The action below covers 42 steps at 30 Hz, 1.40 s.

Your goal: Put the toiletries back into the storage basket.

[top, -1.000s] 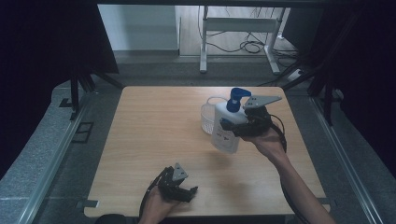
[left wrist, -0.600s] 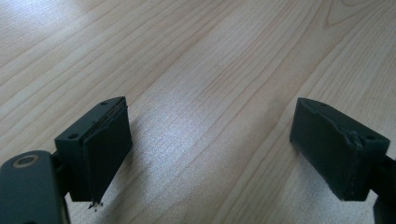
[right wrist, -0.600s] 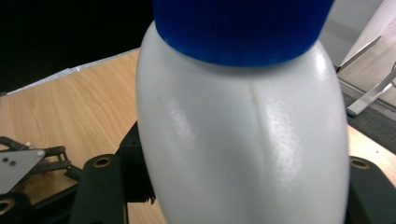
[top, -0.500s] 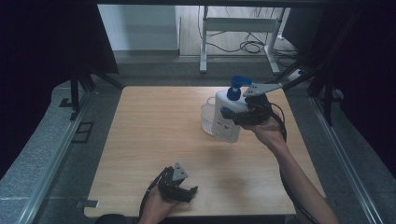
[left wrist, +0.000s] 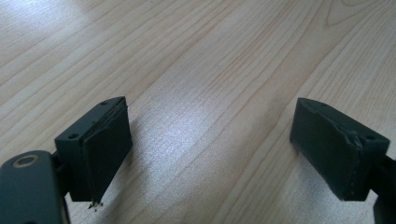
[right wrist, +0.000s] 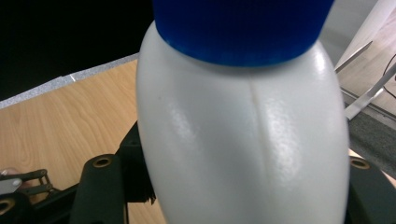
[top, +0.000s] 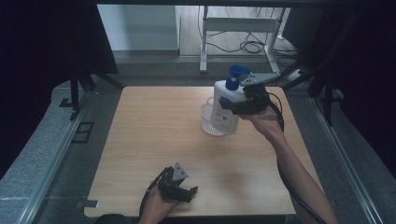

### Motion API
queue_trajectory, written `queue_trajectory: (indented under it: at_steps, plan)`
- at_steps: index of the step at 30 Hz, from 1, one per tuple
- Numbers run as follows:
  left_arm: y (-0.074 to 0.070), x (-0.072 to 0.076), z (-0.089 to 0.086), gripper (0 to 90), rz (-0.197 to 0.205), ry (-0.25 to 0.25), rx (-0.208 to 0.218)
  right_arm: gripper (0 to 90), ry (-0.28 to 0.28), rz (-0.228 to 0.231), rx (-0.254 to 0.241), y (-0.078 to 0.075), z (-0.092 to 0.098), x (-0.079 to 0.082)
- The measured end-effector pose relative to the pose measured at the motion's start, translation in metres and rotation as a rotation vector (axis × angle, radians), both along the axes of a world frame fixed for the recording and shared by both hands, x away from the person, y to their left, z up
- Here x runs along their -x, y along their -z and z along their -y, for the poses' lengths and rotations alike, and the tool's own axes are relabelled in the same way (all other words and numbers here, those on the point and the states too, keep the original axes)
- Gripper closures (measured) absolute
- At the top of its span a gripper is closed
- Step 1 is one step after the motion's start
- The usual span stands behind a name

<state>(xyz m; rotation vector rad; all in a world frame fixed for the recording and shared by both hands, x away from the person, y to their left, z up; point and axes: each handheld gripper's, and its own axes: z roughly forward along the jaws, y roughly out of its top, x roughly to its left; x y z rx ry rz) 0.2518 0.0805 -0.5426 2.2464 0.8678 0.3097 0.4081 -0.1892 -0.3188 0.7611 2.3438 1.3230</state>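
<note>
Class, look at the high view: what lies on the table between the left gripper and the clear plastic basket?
Nothing: in the high view, only bare light wooden table separates the open left gripper from the clear plastic basket.

we see the table (top: 140,140) running away from the person's side, with a bottle (top: 225,105) toward its far right part. the bottle sits between the jaws of the right gripper (top: 233,105), which reaches in from the bottle's right, and its lower end is in or just above a basket (top: 208,122); we cannot tell which. the basket stands on the table, just left of and below the gripper. the left gripper (top: 189,192) rests near the table's near edge, well apart from the bottle, nearer us and to its left. beyond the far edge stands a frame (top: 238,25) with cables (top: 247,45) on the floor behind it.
</note>
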Motion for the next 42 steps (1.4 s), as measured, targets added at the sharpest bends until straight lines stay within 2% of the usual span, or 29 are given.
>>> queue_trajectory:
  at_steps: [21,35,42]
  plan:
    - [0.000,0.000,0.000,12.1,0.002,0.000,0.004,38.2,0.010,0.009,-0.012,-0.005,-0.004,-0.040]
    - [0.000,0.000,0.000,12.1,0.002,-0.004,0.006,38.2,0.000,0.013,0.012,0.001,-0.009,-0.061]
    - [0.000,0.000,0.000,12.0,0.003,-0.005,0.005,38.2,-0.023,0.012,0.024,0.011,-0.014,-0.068]
